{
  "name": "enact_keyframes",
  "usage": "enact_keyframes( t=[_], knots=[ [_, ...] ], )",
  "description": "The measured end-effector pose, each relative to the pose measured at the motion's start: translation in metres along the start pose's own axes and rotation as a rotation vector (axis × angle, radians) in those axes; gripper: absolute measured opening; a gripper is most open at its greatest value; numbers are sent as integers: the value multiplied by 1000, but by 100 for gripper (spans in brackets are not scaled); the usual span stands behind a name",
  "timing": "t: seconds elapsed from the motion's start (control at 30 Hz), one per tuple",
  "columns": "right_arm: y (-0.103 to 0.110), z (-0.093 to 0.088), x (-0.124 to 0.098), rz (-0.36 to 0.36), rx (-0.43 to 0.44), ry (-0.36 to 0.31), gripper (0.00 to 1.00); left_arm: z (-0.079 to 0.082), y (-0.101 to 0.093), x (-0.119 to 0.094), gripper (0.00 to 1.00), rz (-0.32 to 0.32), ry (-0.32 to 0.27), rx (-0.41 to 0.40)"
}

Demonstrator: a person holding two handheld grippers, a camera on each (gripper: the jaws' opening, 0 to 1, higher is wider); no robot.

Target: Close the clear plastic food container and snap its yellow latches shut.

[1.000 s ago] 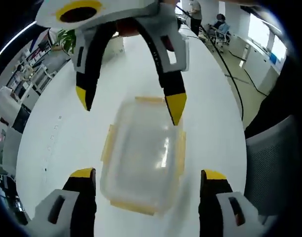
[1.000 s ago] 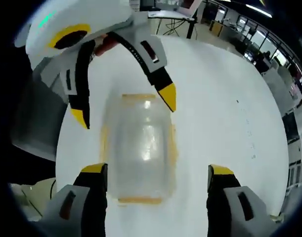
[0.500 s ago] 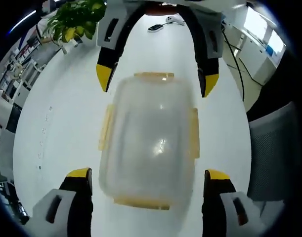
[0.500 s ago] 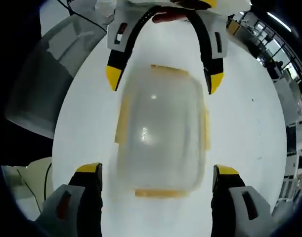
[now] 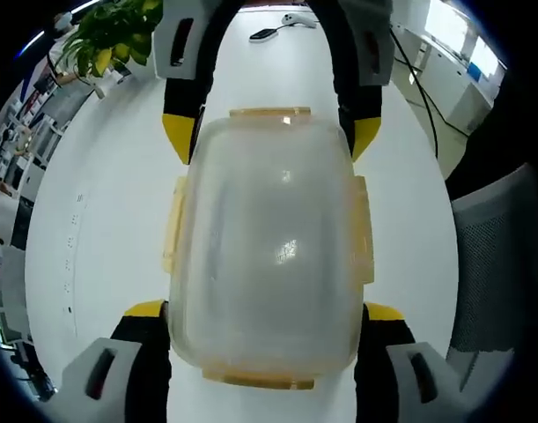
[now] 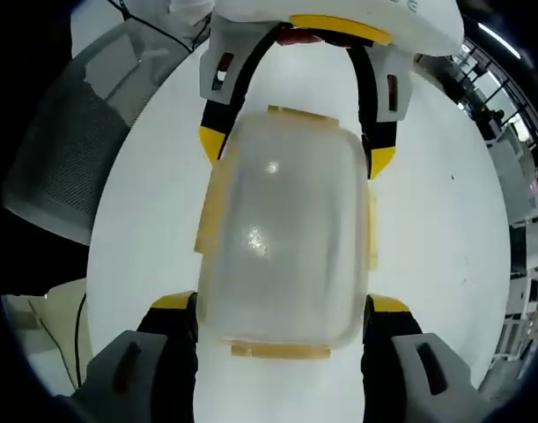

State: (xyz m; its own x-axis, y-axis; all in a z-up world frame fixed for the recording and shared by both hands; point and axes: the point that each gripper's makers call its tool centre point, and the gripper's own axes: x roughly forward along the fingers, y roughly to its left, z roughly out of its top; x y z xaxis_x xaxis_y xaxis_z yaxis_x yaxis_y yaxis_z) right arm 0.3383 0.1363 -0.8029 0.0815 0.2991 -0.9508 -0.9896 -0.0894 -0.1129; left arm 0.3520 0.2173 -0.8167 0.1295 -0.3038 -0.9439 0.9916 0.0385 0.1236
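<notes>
A clear plastic food container [image 5: 269, 238] [image 6: 286, 229] rests on the white table [image 5: 92, 220] [image 6: 427, 220] with its lid on top. Yellow latches [image 5: 364, 231] [image 6: 209, 211] stick out on its long sides and at both ends. My left gripper [image 5: 264, 310] is open, its yellow-tipped jaws flanking the container's near end. From the opposite end my right gripper [image 6: 280, 304] is open in the same way, one jaw at each side of the container. Each gripper shows at the top of the other's view, the right gripper [image 5: 270, 139] and the left gripper [image 6: 297, 150].
A grey mesh chair [image 5: 493, 264] [image 6: 66, 159] stands close beside the table's edge. A potted plant [image 5: 110, 44] and small dark items [image 5: 264, 33] lie at the table's far end. Office desks fill the background.
Both cameras have come lower and nearer the container, which looks larger. Each gripper's jaws now sit alongside the container's ends rather than short of them. Jaw spread is unchanged.
</notes>
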Motion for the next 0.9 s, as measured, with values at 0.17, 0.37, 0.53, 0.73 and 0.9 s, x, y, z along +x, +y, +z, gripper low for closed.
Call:
enact_keyframes(
  t=[0.17, 0.37, 0.53, 0.73, 0.9],
  knots=[
    [0, 0, 0, 4, 1, -7, 74, 0, 0, 0, 84, -2, -3, -1],
    [0, 0, 0, 7, 7, -41, 73, 0, 0, 0, 84, 4, 5, -3],
    [1, 3, 0, 4, 5, -46, 73, -2, 0, -1, 84, 8, 11, -5],
    [3, 10, 3, 4, -4, -19, 73, -10, -2, -3, 84, 10, 31, -3],
    [4, 18, 6, 2, -3, -23, 73, -20, -4, -6, 84, 12, 45, -3]
  ],
)
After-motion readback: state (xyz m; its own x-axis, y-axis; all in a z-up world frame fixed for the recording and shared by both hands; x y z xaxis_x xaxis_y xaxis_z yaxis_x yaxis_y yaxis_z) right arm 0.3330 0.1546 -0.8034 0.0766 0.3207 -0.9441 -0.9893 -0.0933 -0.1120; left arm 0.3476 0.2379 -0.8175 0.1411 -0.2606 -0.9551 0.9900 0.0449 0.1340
